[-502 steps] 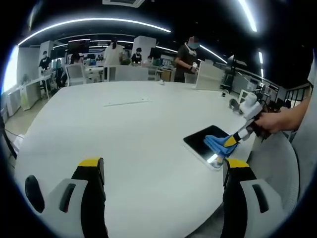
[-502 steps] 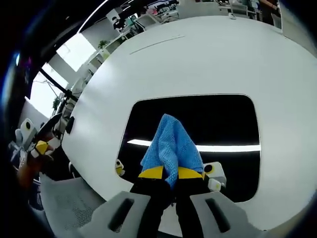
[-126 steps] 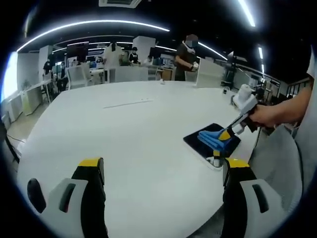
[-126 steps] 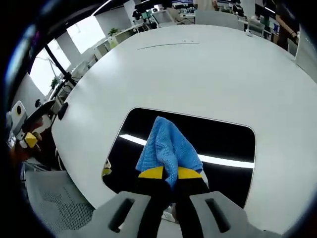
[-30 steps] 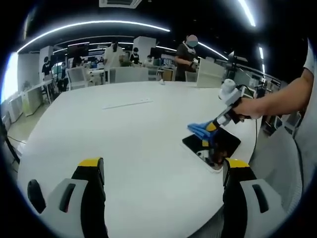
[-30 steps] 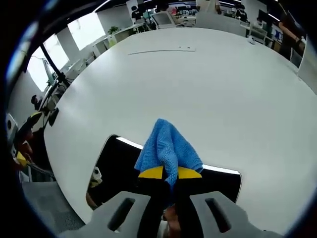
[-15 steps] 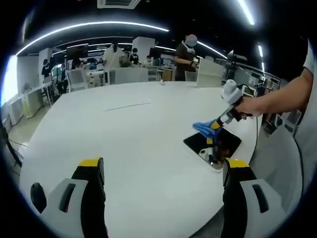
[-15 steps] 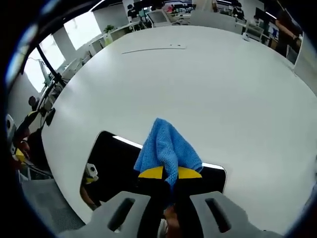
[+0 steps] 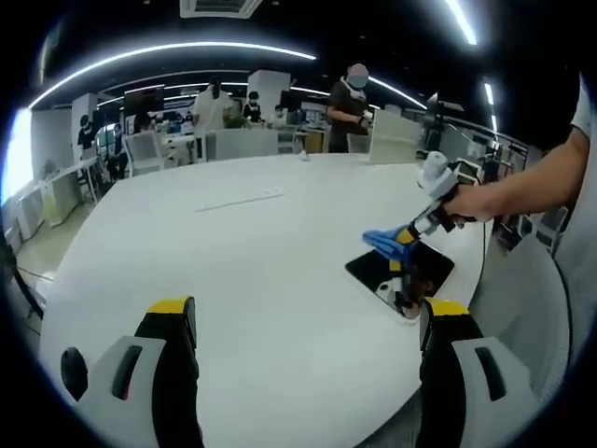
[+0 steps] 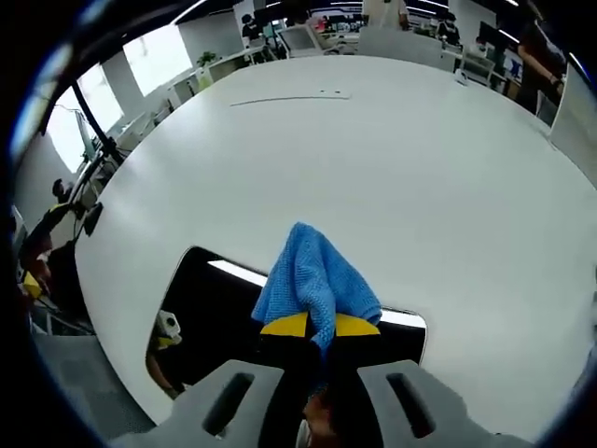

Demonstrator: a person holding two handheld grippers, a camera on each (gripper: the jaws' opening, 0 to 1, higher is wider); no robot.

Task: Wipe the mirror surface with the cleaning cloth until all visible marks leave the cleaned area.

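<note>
A dark rectangular mirror lies flat near the right edge of the white table. In the right gripper view the mirror reflects a bright ceiling strip. My right gripper is shut on a blue cleaning cloth, held just above the mirror's far edge. In the left gripper view that right gripper carries the cloth over the mirror, held by a person's hand. My left gripper stands open over bare table, well left of the mirror.
A thin pale strip lies further back on the table. Several people, chairs and desks stand beyond the table's far edge. A mesh chair sits at the right.
The right gripper has lifted the cloth off the mirror's middle and carried it to the mirror's far edge, where it has stayed for the last half second. The left gripper has stayed put.
</note>
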